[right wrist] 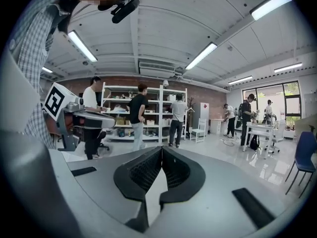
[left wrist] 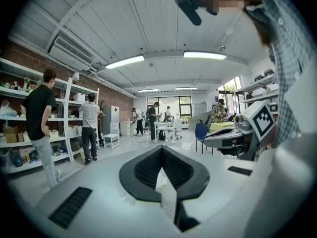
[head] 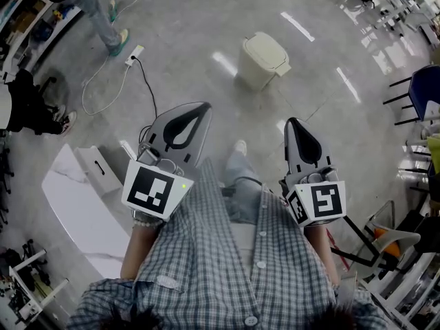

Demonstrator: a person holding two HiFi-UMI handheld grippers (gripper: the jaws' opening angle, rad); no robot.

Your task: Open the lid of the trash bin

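**Lid down, both grippers clenched on nothing**

Holds the left gripper (head: 201, 108) and the right gripper (head: 292, 123) side by side above a checked shirt (head: 227, 267). Keeps each pair of jaws pressed tip to tip, with nothing between them. Faces the trash bin (head: 263, 60) on the grey floor, well ahead of both grippers, between their lines and nearer the right one's. Touches it with neither. Shows the lid (head: 267, 49) seemingly shut, though small at this range. Trails a black cable (head: 146, 86) just ahead of the left gripper.
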